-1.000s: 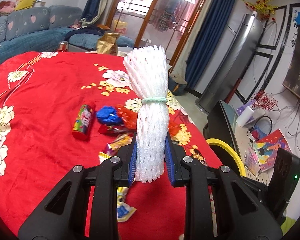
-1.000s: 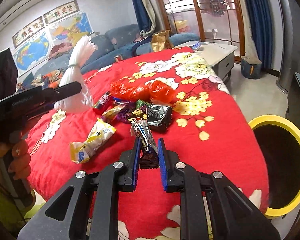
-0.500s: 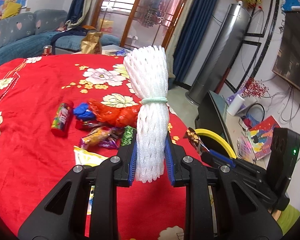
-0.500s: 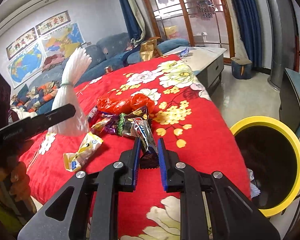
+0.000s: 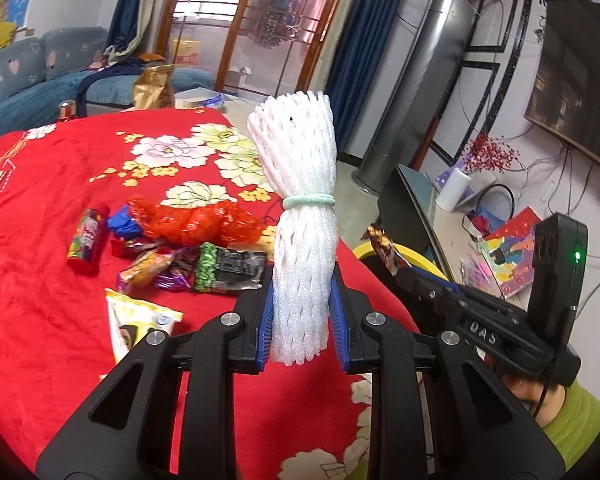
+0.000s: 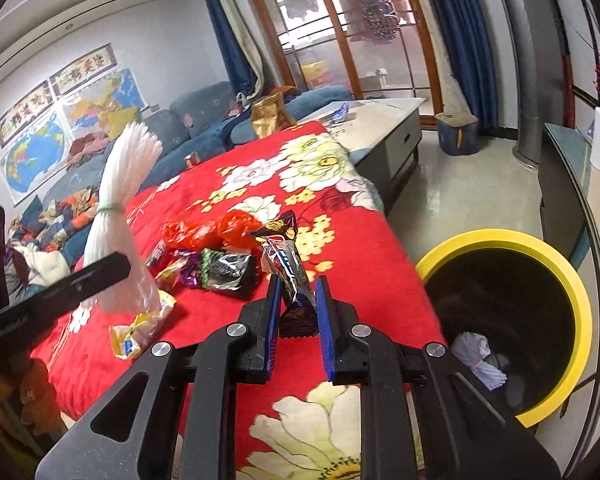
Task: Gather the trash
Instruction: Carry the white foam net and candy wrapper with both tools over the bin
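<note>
Left wrist view showed the left gripper (image 5: 302,322) with its jaws clamped on the lower end of a white foam net bundle (image 5: 300,224), which stood upright and was cinched at its middle by a pale green band (image 5: 309,201). Beyond it, a worktop under a red flowered cloth (image 5: 40,300) carried a loose pile of trash: a red mesh bag (image 5: 196,226), a small red tube (image 5: 87,240), a dark green-edged packet (image 5: 230,268) and a yellow snack packet (image 5: 136,324) nearest the camera. Right wrist view showed the right gripper (image 6: 298,318) with its jaws pinched on the bottom of a dark candy wrapper (image 6: 286,264), held upright above the cloth's near edge. To the right of the worktop, on the floor, stood a black bin with a yellow rim (image 6: 500,240), and a tied white bundle (image 6: 478,360) lay inside it. Both held pieces were over the worktop, not over the bin.
</note>
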Motion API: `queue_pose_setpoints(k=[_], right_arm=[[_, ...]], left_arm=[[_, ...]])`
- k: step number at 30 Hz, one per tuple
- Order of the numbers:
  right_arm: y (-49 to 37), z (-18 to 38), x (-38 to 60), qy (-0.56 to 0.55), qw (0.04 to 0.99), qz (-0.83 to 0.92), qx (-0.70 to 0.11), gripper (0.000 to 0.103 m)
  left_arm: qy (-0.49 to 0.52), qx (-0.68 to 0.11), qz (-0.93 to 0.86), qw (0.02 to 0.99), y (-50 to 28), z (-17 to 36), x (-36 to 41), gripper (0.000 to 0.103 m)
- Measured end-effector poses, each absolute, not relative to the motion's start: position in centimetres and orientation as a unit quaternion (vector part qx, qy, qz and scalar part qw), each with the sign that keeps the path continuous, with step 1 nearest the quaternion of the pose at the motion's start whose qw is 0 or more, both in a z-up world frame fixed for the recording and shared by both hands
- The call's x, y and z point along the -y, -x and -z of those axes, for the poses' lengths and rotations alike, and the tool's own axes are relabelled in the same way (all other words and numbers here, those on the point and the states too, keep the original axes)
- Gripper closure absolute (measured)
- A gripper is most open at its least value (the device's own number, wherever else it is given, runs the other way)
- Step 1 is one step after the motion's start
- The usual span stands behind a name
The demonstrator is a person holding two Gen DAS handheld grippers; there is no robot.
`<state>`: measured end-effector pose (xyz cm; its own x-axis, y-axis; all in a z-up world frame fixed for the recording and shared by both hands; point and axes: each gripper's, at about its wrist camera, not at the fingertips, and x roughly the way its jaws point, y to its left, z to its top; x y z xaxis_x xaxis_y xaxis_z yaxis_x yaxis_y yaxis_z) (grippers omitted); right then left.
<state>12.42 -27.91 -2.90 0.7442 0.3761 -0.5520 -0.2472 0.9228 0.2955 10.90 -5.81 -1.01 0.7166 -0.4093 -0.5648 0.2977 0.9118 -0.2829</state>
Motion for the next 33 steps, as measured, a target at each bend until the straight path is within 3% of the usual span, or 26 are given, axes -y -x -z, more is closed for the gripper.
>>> queue_pose_setpoints(k=[33], right_arm=[[-13.1, 4.1, 37.9, -0.143, 0.941, -0.026, -0.305, 0.086]], left_arm=[[0.003, -0.352, 0.289, 0.890, -10.8, 3.3, 16.8, 0.085]])
